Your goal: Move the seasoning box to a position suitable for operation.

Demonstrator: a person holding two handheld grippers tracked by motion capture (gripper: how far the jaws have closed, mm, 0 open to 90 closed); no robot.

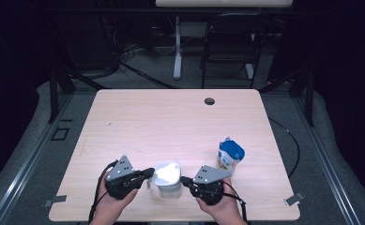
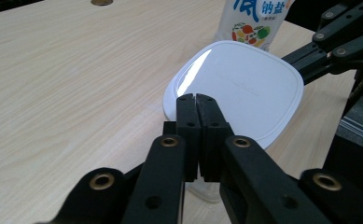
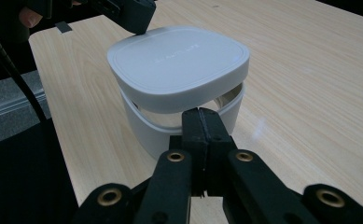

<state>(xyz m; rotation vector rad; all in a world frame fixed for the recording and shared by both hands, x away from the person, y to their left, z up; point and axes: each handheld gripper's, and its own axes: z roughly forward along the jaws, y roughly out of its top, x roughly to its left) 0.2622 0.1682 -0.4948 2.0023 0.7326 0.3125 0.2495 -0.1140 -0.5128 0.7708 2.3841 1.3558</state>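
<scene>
The white lidded box (image 1: 166,180) sits between my two claws near my edge of the table (image 1: 171,122). My left claw (image 1: 148,172) has its jaws pressed together at the near rim of the lid (image 2: 237,88), seemingly pinching its edge, though I cannot tell for sure that plastic is caught between them. My right claw (image 1: 186,179) is also closed, its tips against the base (image 3: 144,128) just under the lid (image 3: 179,63); whether it grips the wall I cannot tell.

I judge the box light, stiff plastic, smooth and a bit slippery, so it may skate on the table if pushed. In the right gripper view the lid sits raised and slightly tilted, a gap showing on my claw's side. The rim is the best hold for the lid; the base wall needs steadying.

A snack pouch (image 1: 230,156) stands just beyond my right claw, close enough to knock if I swing outward.
</scene>
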